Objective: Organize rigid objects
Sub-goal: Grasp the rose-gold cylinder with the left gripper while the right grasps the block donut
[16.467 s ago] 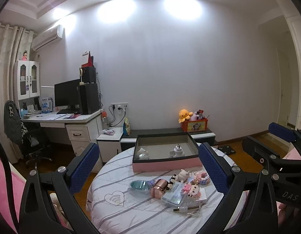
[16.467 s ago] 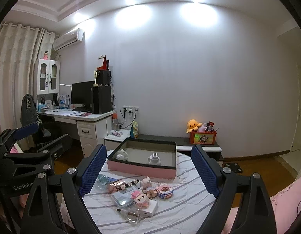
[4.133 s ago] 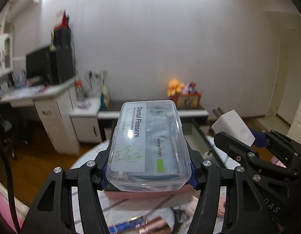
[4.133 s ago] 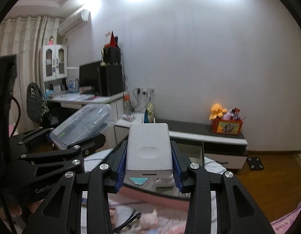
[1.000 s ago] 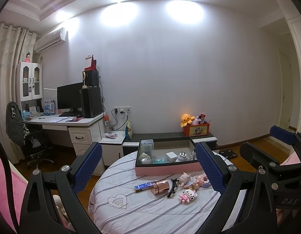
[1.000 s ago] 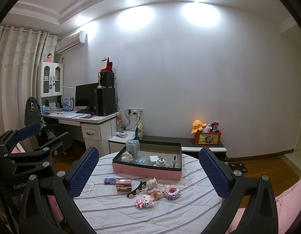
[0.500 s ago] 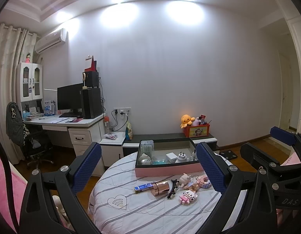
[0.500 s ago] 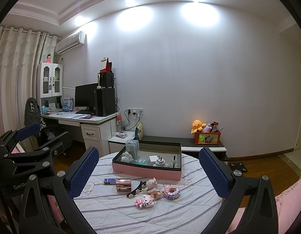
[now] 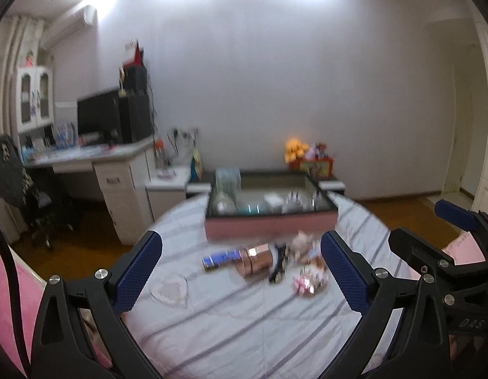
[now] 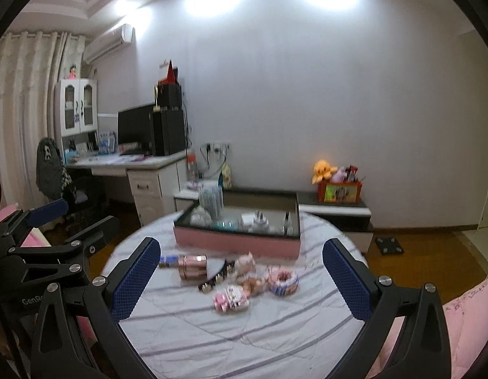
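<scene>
We hold both tools above the round table (image 10: pixel 244 341) with nothing in them: the left gripper (image 9: pixel 241 271) has its blue pads spread wide, and the right gripper (image 10: pixel 241 278) is spread just as wide. We judge this a pause between picks, tools aimed at what remains to sort.

The pink tray (image 10: pixel 237 240) sits at twelve o'clock on the table, its dark rim facing us. Inside, a clear plastic box (image 10: pixel 211 200) stands upright in the ten o'clock corner, with a pale rounded piece just beside it, a white plug adapter (image 10: pixel 258 219) near the middle and a small bottle (image 10: pixel 287 221) toward two o'clock. Upright storage, we judge, saves floor space.

Loose things lie in a cluster at the table's centre, apart from the tray: a rose-gold cylinder (image 10: pixel 193 265) at nine o'clock of the cluster, a blue tube (image 9: pixel 218 259) touching its end, a dark hair clip (image 10: pixel 217 276), a pink ring-shaped toy (image 10: pixel 283 279) at three o'clock and a pink block figure (image 10: pixel 231 298) at six. The left view is blurred, so finer detail escapes us.
</scene>
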Tool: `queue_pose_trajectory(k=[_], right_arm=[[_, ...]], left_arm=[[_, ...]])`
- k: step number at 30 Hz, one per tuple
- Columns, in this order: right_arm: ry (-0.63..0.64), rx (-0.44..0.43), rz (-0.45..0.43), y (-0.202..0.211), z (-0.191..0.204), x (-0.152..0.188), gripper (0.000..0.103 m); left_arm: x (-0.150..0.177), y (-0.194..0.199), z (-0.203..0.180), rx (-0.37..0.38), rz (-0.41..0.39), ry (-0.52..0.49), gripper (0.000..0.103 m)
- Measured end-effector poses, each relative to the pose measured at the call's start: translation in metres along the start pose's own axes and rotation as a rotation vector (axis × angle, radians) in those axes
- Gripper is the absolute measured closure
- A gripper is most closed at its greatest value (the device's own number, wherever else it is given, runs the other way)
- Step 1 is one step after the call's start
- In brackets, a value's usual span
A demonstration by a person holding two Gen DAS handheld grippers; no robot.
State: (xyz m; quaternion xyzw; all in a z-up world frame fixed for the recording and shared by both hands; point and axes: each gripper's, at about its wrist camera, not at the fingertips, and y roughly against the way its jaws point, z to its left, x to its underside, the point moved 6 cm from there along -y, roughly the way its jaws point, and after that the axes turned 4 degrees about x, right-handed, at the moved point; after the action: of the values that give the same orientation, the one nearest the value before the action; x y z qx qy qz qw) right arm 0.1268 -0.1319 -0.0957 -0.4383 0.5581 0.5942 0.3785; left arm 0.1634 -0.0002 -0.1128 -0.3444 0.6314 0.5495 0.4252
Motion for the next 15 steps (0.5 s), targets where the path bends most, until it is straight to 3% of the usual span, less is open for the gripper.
queue_pose_trajectory(k=[7, 15], right_arm=[[-0.009, -0.009, 0.139, -0.050, -0.007, 0.048, 0.000], [-0.032, 0.018, 0.251, -0.094, -0.024, 0.080, 0.000]], left_arm=[[0.042, -0.058, 0.003, 0.029, 0.160, 0.023, 0.001], [0.060, -0.116, 0.004, 0.058, 0.286, 0.110, 0.001]])
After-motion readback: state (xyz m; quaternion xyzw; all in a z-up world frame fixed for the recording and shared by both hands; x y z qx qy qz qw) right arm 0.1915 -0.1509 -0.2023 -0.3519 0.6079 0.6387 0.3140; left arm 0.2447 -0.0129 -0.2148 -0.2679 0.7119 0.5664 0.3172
